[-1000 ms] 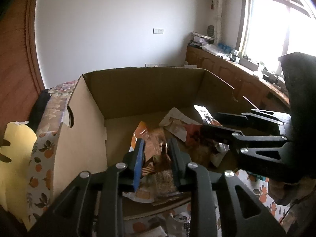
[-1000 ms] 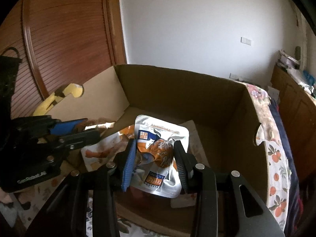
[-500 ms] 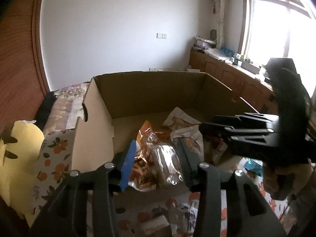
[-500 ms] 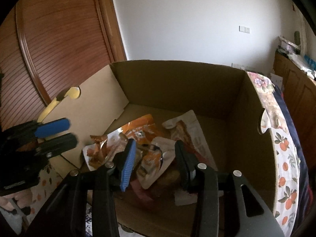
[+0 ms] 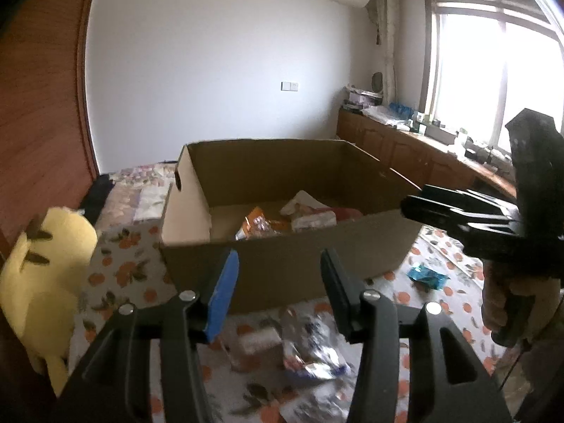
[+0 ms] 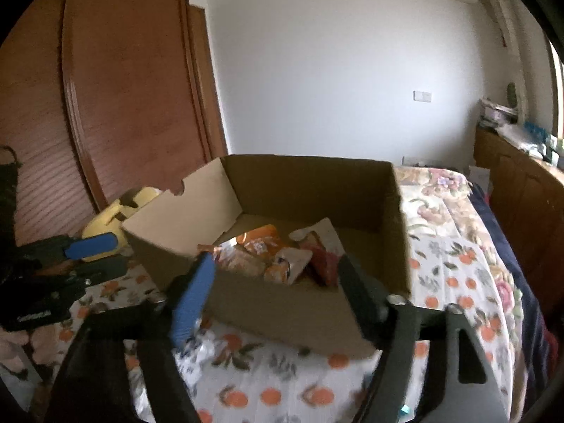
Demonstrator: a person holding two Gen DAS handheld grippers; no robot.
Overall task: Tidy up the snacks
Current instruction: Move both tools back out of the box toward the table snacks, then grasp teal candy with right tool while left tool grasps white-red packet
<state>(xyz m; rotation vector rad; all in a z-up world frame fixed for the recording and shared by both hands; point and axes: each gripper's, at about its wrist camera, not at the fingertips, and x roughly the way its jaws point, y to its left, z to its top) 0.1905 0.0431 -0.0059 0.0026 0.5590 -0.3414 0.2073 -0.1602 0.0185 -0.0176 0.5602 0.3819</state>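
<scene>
The left gripper [image 5: 278, 282] and right gripper [image 6: 273, 285] are both empty, and their jaws are opening. The snack packets [image 6: 278, 253] lie in the cardboard box [image 5: 282, 268], far past both. More loose packets [image 5: 310, 349] lie on the flowery bedcover [image 6: 454, 275], near, just below the left gripper. A fast grab could crush or slip off a shiny packet.

Yellow plush toy [image 5: 42, 282] on orange-print bedsheet [image 6: 454, 282].

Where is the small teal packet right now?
In the left wrist view, the teal packet lies on the orange-print bedspread, right of the cardboard box.
</scene>
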